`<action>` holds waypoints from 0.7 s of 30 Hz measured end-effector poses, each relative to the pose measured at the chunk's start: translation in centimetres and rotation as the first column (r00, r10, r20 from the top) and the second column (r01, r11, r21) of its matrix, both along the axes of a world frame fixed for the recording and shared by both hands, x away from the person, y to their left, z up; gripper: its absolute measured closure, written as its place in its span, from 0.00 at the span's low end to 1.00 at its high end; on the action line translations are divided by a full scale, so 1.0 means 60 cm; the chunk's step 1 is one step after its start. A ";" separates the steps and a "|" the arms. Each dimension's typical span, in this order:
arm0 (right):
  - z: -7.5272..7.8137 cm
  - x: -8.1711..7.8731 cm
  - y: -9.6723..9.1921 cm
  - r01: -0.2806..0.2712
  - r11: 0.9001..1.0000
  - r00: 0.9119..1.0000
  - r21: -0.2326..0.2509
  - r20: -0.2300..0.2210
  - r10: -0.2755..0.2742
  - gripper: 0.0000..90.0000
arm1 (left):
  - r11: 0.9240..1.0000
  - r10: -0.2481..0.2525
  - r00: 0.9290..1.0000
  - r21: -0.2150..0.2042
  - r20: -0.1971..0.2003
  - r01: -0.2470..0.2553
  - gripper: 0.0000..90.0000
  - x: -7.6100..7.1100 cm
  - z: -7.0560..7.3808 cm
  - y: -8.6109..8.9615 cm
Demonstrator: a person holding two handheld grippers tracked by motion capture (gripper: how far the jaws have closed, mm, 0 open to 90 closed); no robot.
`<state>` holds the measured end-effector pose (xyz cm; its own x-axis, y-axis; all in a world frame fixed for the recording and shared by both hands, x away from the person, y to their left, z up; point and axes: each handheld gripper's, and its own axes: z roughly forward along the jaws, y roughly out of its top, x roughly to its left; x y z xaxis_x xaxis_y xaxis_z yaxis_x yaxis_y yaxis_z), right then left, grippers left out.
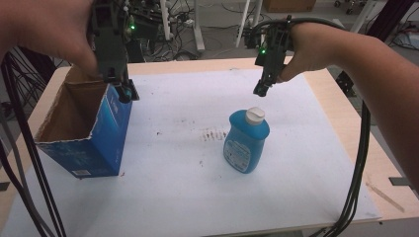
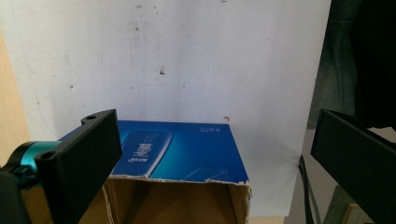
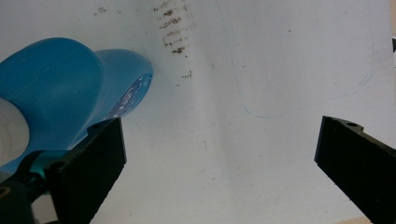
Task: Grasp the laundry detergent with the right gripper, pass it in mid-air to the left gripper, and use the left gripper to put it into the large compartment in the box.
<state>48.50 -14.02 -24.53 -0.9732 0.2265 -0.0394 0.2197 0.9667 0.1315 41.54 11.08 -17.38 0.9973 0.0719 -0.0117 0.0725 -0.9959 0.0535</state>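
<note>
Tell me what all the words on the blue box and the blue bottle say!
Nothing here can be read for sure.
Blue cardboard box: white printing on its blue side, too blurred to read.
Box's lower corner: a small white sticker, too small to read.
Blue bottle: its label print is too small and blurred to read.

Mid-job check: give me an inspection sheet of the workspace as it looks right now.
Surface: white sheet on a wooden table, brown stains near the middle.
Job's things: blue bottle with white cap, upright; open blue cardboard box at left, nothing seen inside it.
Clutter: nothing seen.
Grippers: left gripper open at the box's far rim; right gripper open, above and behind the bottle.
Cables: black bundles trailing off both table edges.
Surroundings: equipment frames and floor wiring behind the table.
</note>
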 end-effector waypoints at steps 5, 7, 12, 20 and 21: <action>0.007 -0.012 -0.025 0.033 0.998 0.999 0.063 0.032 -0.035 0.01 | 1.000 0.011 1.000 -0.001 0.006 -0.011 0.02 0.001 -0.001 -0.002; 0.007 -0.015 -0.030 0.038 0.997 0.999 0.070 0.033 -0.040 0.01 | 1.000 0.014 1.000 -0.003 0.010 -0.014 0.02 0.001 0.000 -0.002; 0.002 -0.043 -0.064 0.084 0.987 0.995 0.139 0.037 -0.090 0.01 | 1.000 0.009 1.000 -0.014 0.025 -0.008 0.02 -0.001 0.003 -0.002; -0.004 -0.093 -0.108 0.167 0.949 0.979 0.267 0.067 -0.191 0.01 | 1.000 0.002 1.000 -0.018 0.024 -0.001 0.02 -0.005 0.003 0.002; -0.006 -0.100 -0.113 0.170 0.942 0.977 0.288 0.072 -0.198 0.01 | 1.000 0.003 1.000 -0.021 0.024 -0.002 0.02 -0.006 0.003 0.004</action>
<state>42.48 -20.80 -24.88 -0.9078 0.4173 -0.0424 0.3629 0.8321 0.4194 41.20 11.31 -17.21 0.9972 0.0744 0.0110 0.0733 -0.9944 0.0760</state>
